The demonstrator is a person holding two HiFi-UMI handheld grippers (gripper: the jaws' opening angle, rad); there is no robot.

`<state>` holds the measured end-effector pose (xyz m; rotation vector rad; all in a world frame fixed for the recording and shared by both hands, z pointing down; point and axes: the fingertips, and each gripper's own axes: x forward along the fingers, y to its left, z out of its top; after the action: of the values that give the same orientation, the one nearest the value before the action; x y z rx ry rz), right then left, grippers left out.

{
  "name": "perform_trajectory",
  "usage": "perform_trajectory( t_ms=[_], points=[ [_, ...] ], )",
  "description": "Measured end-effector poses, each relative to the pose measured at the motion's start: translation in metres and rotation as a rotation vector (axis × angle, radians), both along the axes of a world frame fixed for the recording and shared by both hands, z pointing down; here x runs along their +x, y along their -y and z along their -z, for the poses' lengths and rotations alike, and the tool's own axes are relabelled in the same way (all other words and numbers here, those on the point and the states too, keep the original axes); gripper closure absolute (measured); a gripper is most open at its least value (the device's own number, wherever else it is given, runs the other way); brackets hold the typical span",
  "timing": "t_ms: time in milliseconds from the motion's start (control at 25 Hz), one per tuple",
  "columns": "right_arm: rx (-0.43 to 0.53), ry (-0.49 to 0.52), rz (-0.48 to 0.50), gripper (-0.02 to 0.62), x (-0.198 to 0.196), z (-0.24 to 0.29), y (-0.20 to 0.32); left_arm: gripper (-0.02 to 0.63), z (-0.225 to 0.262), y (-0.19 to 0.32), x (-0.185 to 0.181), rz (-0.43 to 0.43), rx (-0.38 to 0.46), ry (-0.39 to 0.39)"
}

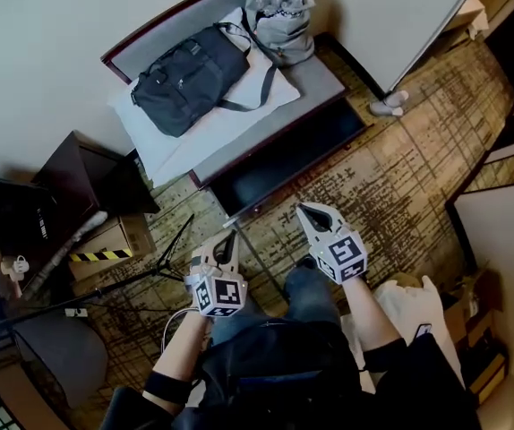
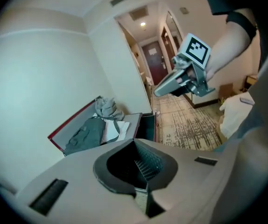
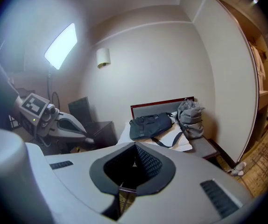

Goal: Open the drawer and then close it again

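A low luggage bench (image 1: 324,77) with a grey top and red-brown rim stands against the wall. Under it sits the dark drawer (image 1: 288,155), also seen in the left gripper view as the drawer (image 2: 146,127). Whether it stands out from the bench I cannot tell. Both grippers hang in the air over the patterned carpet, well short of the bench. My left gripper (image 1: 229,240) is shut and empty; so is my right gripper (image 1: 304,210). The left gripper (image 2: 135,141) points down the room and the right gripper (image 3: 135,146) points at the bench, each with its jaws closed on nothing.
On the bench lie a dark duffel bag (image 1: 190,77), a grey sack (image 1: 279,12) and a white cloth (image 1: 163,141). A black cabinet (image 1: 87,182), a cardboard box (image 1: 105,245) and a tripod (image 1: 149,271) crowd the left. White slippers (image 1: 387,106) lie right of the bench.
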<state>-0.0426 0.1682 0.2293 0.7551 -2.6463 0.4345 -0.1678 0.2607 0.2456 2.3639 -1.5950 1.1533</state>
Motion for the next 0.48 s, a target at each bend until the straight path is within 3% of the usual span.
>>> perform_trajectory(
  t_ms=[240, 480],
  points=[
    [0.048, 0.001, -0.028, 0.595, 0.006, 0.035, -0.008, 0.606, 0.043, -0.003, -0.027, 0.218, -0.075, -0.382],
    [0.057, 0.016, -0.072, 0.595, 0.006, 0.052, -0.022, 0.606, 0.054, -0.022, -0.053, 0.295, -0.053, -0.453]
  ],
)
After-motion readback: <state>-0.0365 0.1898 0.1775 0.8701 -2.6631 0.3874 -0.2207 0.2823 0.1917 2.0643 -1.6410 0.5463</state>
